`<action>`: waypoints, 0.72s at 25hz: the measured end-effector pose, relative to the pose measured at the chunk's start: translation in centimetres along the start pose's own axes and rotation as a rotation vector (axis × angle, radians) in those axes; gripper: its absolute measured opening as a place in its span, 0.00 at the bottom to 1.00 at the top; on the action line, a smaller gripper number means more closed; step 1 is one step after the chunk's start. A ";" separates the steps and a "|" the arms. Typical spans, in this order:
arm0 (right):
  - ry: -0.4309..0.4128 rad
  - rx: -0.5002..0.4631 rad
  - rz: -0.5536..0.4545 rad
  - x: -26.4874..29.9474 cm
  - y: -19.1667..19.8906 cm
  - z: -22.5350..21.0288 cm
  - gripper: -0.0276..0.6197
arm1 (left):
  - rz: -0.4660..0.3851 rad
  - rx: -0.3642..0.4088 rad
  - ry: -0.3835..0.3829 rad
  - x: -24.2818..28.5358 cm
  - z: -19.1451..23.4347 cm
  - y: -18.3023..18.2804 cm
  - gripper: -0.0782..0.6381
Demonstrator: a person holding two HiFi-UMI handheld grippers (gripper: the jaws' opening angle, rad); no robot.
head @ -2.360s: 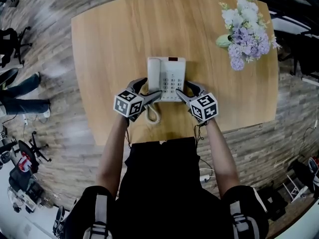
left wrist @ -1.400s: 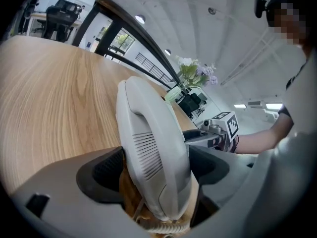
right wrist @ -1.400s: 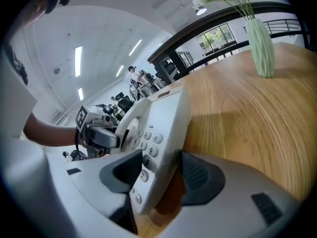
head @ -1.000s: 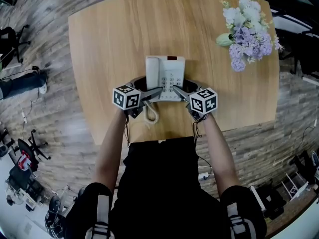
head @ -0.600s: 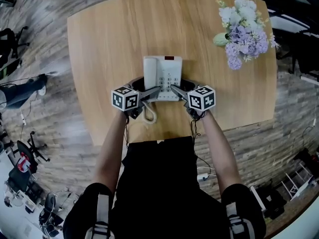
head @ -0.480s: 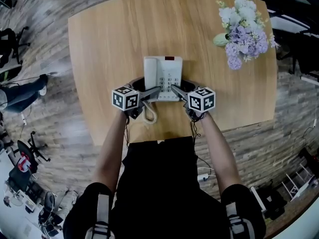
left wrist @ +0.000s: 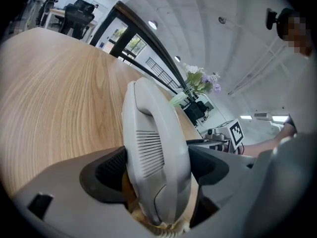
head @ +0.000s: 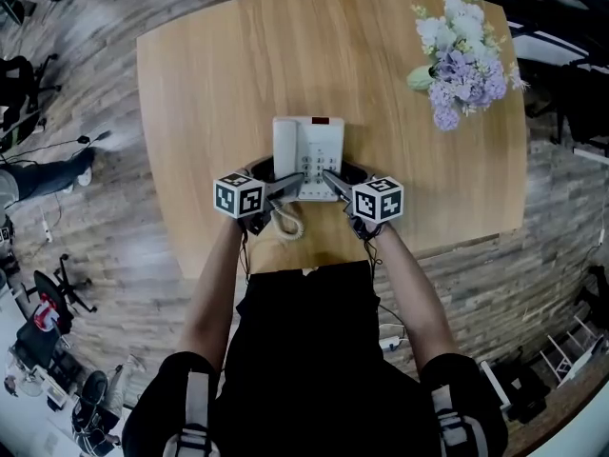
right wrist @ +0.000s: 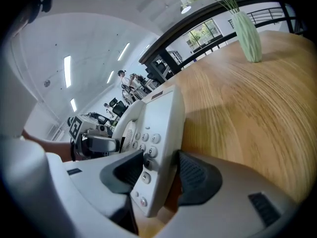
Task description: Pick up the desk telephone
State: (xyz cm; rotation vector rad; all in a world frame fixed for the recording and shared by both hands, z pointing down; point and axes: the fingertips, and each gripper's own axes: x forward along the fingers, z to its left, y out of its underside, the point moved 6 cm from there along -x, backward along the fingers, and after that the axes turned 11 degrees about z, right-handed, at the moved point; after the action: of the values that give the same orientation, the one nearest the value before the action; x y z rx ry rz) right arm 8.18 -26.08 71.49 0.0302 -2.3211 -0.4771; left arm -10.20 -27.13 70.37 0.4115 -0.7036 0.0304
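Note:
A white desk telephone [head: 309,150] lies near the middle of the wooden table [head: 219,84], handset on its left side, keypad on the right. My left gripper [head: 282,170] is shut on the phone's near left corner; in the left gripper view the handset [left wrist: 156,152] fills the gap, with both pads against it. My right gripper [head: 341,172] has just been closing on the near right corner. In the right gripper view one pad lies on the keypad face of the telephone [right wrist: 158,133] and the other under its edge. I cannot tell whether the phone is off the table.
The coiled cord [head: 288,222] hangs off the phone's near edge between my hands. A bunch of white and purple flowers [head: 457,50] in a pale green vase [right wrist: 246,29] stands at the table's far right. The table's near edge runs just behind the grippers.
Both grippers have drawn in from beside the phone onto its near corners. The right gripper has shifted left, so the two marker cubes stand closer together.

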 end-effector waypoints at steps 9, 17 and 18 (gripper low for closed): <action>0.031 0.014 -0.056 -0.6 1.7 3.6 0.39 | -0.020 0.046 -0.004 -3.1 -1.3 1.5 0.66; 0.112 -0.051 -0.136 -3.0 2.3 7.2 0.39 | -0.033 0.161 0.023 -5.6 -3.5 1.9 0.66; 0.114 -0.051 -0.147 -3.1 2.4 7.7 0.39 | -0.038 0.166 0.026 -6.0 -3.6 2.0 0.66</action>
State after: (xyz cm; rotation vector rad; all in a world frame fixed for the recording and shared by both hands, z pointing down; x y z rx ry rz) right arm 5.38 -20.76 65.23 0.1998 -2.2028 -0.5931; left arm -12.90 -23.31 64.76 0.5828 -0.6693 0.0588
